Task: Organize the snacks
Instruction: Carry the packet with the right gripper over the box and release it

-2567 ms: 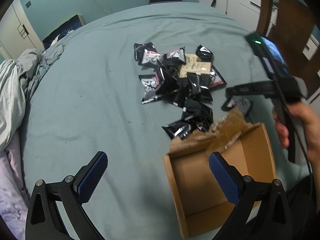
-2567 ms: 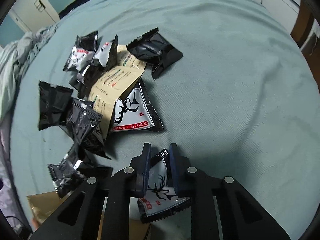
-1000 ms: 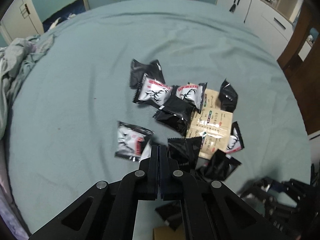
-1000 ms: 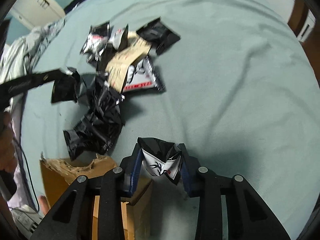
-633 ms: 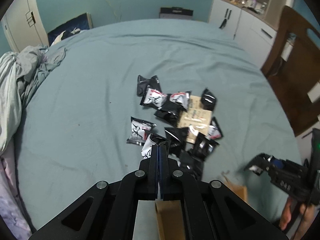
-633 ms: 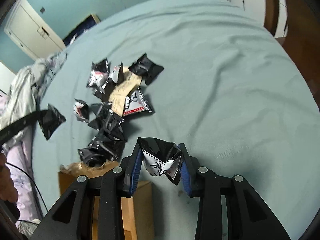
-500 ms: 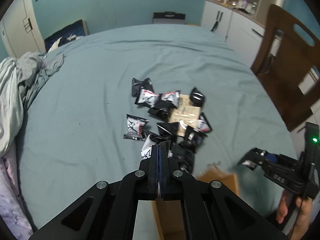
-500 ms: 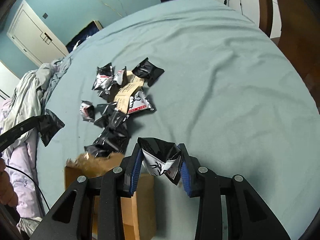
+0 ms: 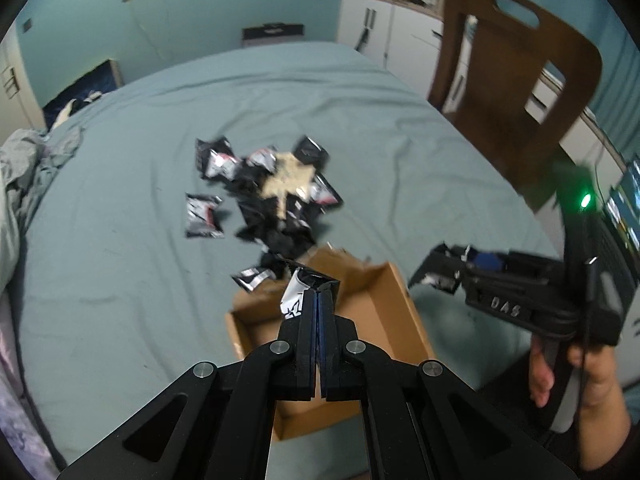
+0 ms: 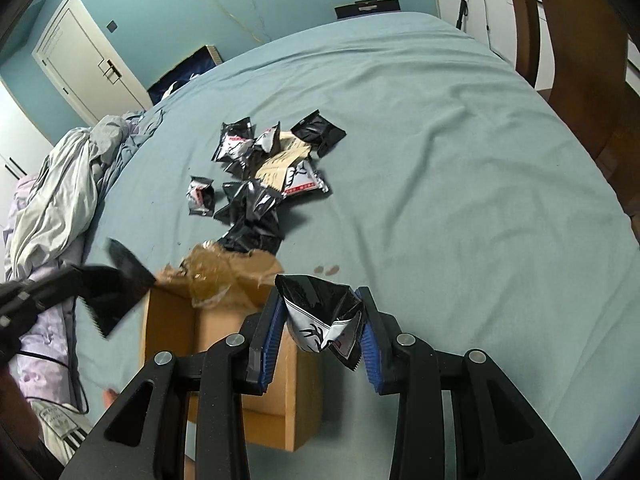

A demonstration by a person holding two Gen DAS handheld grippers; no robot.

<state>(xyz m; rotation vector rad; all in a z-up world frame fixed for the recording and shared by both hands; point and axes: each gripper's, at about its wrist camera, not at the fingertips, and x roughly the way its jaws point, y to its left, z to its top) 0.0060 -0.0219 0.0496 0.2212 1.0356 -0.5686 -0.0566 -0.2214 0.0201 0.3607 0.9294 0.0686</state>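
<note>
Box (image 9: 394, 300) lies right under your left gripper (image 9: 318, 300), clamped on a packet (image 9: 304, 286); L is nearer. R gripper (image 10: 322, 320), pinching its own packet (image 10: 324, 316), hangs over the box's right wall.

Black snack packets (image 10: 256, 184) heaped on bed — open cardboard box (image 10: 176, 332) beside

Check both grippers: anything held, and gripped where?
Left gripper pinches a black-and-white snack packet by its edge. Right gripper squeezes another snack packet across its sides, crumpling it.
</note>
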